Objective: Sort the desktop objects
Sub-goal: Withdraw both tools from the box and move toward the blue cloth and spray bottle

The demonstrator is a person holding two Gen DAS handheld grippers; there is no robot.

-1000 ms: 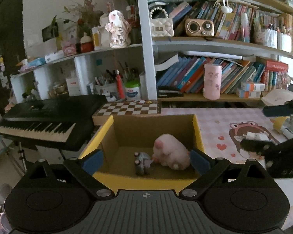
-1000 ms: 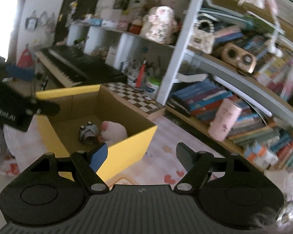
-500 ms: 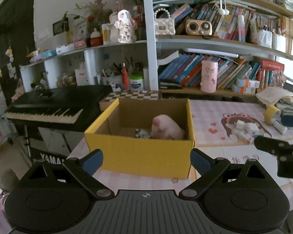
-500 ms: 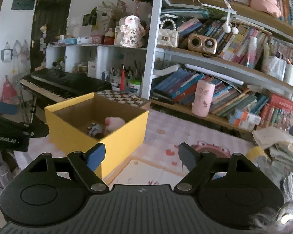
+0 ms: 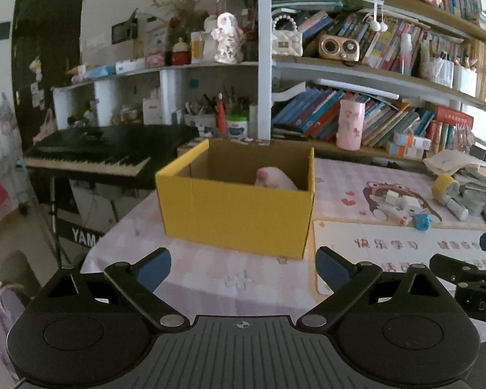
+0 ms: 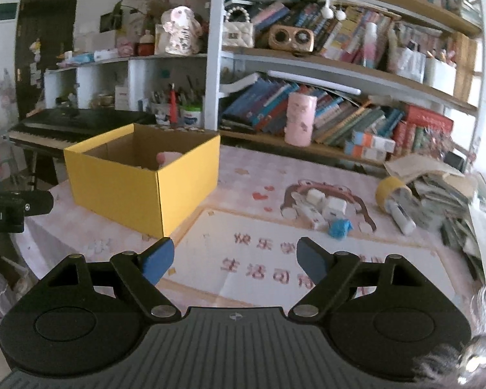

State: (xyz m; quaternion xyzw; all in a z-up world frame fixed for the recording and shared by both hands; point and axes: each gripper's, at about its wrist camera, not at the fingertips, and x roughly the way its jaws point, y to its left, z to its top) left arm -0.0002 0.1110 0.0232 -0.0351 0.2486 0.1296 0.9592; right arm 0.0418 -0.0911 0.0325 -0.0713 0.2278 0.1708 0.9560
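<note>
Box (image 5: 236,214) hides plush (image 5: 272,178) (top shows).

Daylight from the right washes a cluttered study, where a white-framed bookshelf (image 5: 372,74) packed with leaning books, ornaments and a small retro speaker (image 5: 339,46) fills the back wall. To its left, a black keyboard (image 5: 97,154) stands on a stand below lower white shelves (image 5: 120,74), beside a dark doorway (image 5: 45,48) and white wall.

matt cardboard box (image 5: 236,217), fluffy plush toy (image 5: 273,178)
</note>
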